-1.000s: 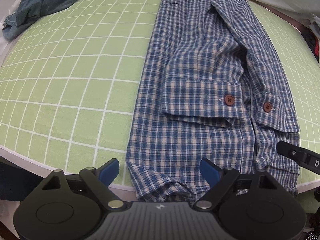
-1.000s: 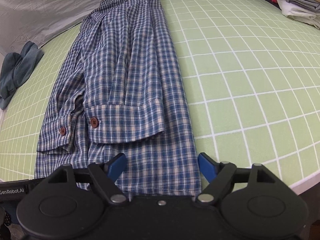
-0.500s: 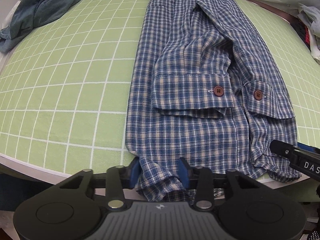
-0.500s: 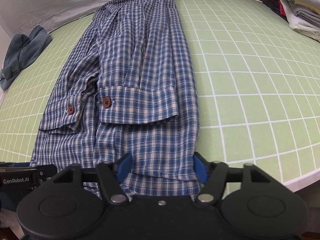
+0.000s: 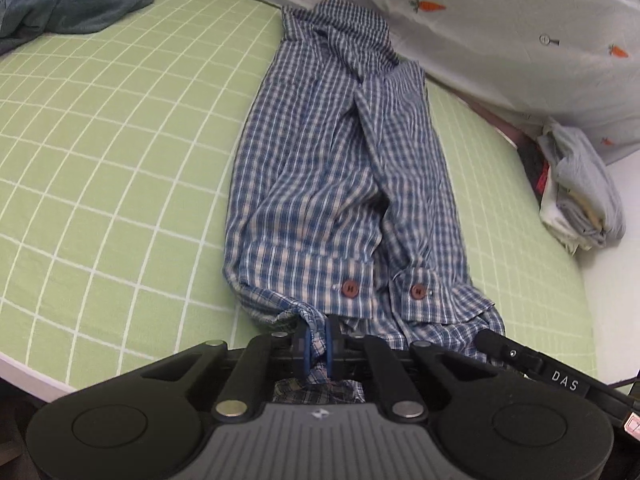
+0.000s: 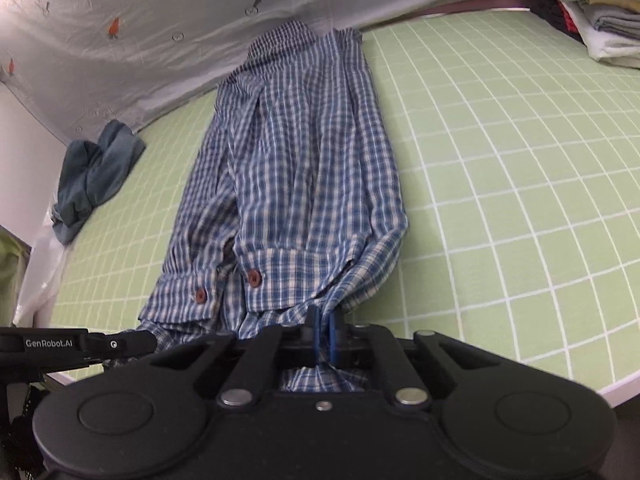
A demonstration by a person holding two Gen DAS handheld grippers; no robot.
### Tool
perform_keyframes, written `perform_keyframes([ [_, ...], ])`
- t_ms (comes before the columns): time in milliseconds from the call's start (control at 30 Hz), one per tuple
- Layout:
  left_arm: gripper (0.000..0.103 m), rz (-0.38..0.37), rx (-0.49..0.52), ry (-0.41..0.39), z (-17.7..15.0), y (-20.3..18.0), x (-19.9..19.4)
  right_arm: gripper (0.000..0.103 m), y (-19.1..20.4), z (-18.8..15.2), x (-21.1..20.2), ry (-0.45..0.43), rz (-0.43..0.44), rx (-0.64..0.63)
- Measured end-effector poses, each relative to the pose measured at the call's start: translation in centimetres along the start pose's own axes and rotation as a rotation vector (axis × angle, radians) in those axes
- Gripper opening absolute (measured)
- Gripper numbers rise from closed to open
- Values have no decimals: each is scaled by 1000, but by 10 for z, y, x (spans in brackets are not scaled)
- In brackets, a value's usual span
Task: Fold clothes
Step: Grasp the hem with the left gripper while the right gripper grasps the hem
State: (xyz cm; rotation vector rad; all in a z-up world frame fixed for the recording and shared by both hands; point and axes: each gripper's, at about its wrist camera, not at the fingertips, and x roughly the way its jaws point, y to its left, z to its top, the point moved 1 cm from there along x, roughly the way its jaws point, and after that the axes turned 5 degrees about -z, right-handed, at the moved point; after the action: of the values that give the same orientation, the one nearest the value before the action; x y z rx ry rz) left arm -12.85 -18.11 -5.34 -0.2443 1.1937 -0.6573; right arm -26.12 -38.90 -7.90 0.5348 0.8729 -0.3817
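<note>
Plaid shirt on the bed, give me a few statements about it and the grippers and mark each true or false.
1. The left gripper is shut on the plaid shirt. True.
2. The right gripper hangs open above the shirt. False: it is shut on the hem.
3. Two red-brown buttons show on the cuffs. True.
4. The shirt lies on a bare wooden floor. False: it lies on a green grid sheet.
5. The teal cloth covers the shirt's collar. False: it lies apart.
</note>
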Motion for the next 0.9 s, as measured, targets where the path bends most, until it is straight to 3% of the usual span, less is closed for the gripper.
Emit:
perform_keyframes([
  [333, 6, -83, -28, -174, 79, -13, -8, 5, 7, 67, -10, -173, 48, 23],
  [500, 6, -76, -22, -229, 114, -14, -4, 5, 8, 98, -2, -228, 53, 23],
  [900, 6, -105, -13, -246, 198, -4, 63, 5, 2, 175, 60, -245, 42, 15],
])
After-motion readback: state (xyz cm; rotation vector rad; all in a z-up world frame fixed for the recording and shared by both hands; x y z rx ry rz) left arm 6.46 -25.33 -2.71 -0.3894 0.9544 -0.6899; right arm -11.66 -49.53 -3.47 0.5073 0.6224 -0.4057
